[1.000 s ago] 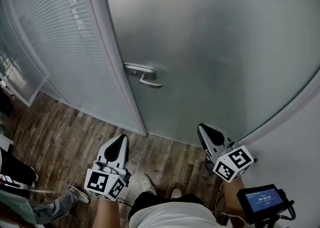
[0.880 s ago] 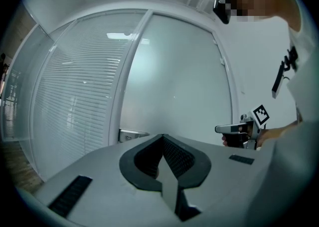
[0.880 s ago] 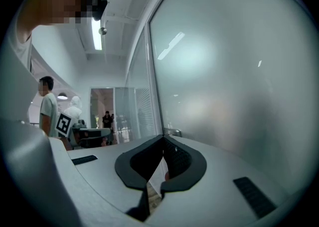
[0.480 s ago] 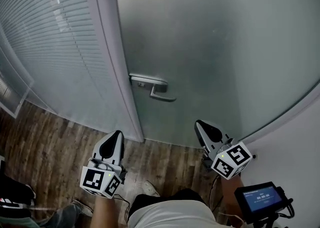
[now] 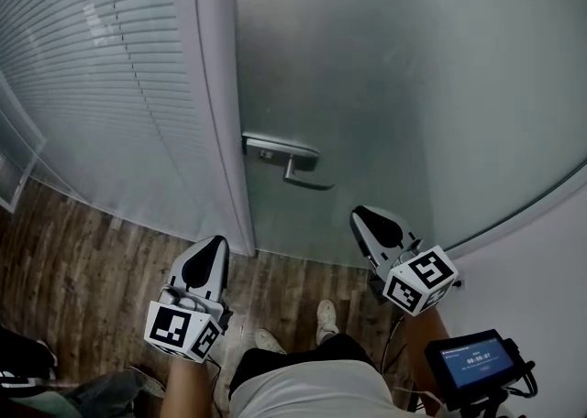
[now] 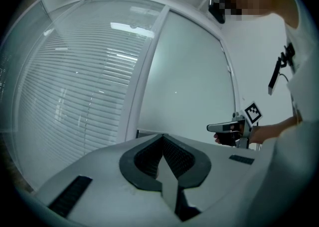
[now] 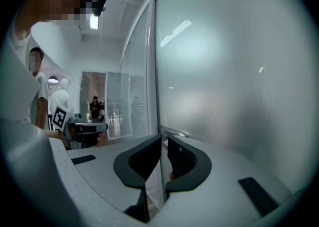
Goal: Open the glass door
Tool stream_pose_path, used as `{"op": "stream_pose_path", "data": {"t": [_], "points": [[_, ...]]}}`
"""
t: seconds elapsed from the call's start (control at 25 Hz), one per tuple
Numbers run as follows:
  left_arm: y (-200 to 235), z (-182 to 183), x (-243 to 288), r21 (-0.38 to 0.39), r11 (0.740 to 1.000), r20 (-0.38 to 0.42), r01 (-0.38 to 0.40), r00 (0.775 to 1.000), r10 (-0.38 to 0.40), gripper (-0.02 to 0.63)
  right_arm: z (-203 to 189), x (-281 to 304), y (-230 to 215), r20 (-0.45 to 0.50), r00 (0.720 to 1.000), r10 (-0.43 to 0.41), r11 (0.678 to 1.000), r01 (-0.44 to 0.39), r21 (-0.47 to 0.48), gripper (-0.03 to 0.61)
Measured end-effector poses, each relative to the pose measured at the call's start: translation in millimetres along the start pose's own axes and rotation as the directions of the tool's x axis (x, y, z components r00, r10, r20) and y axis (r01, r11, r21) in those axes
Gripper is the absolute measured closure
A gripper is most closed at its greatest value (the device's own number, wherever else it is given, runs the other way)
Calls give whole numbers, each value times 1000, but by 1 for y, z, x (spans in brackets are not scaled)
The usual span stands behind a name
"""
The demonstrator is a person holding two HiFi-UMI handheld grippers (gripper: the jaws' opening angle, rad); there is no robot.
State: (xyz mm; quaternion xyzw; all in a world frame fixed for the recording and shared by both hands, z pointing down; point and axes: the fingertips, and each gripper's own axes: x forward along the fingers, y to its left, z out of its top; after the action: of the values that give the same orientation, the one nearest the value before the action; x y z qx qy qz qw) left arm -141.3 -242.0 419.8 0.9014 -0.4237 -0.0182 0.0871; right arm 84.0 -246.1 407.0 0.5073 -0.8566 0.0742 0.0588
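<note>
Two grippers hang low in front of you, both short of the glass door (image 5: 413,86) and touching nothing. Your left gripper (image 5: 213,247) has its jaws pressed together and empty. It points toward the white frame post (image 5: 215,114), so I judge it is only held out of the way. Your right gripper (image 5: 365,219) is the one nearer to the handle (image 5: 303,173), just below it. Its jaws are opening: only a thin slit shows between them, with nothing inside. This looks like preparation to take the lever. The handle sits at the left edge of the door, right beside the frame post, and its lever points to the right, so the right gripper has the easier way to it.

Some things you cannot read. The glass is frosted, so what is behind the door is hidden. In the left gripper view the gripper's own body covers the handle except a strip of its plate. The hinge edge of the door is cut off, so I cannot tell which way the door swings, or whether it is locked.
</note>
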Motion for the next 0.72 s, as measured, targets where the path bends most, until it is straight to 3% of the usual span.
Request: {"op": "stream_pose_path", "data": {"t": [0.32, 0.48, 0.72], "points": [[-7, -11, 14, -6, 1000, -37, -23, 999, 22, 612, -39, 45, -29, -211, 976, 53, 976, -95, -195, 428], [-8, -15, 28, -8, 999, -64, -36, 997, 36, 612, -57, 72, -38, -318, 945, 69, 944, -165, -285, 420], [-2, -24, 47, -15, 998, -100, -59, 993, 57, 612, -77, 100, -51, -415, 906, 81, 909, -237, -341, 420]]}}
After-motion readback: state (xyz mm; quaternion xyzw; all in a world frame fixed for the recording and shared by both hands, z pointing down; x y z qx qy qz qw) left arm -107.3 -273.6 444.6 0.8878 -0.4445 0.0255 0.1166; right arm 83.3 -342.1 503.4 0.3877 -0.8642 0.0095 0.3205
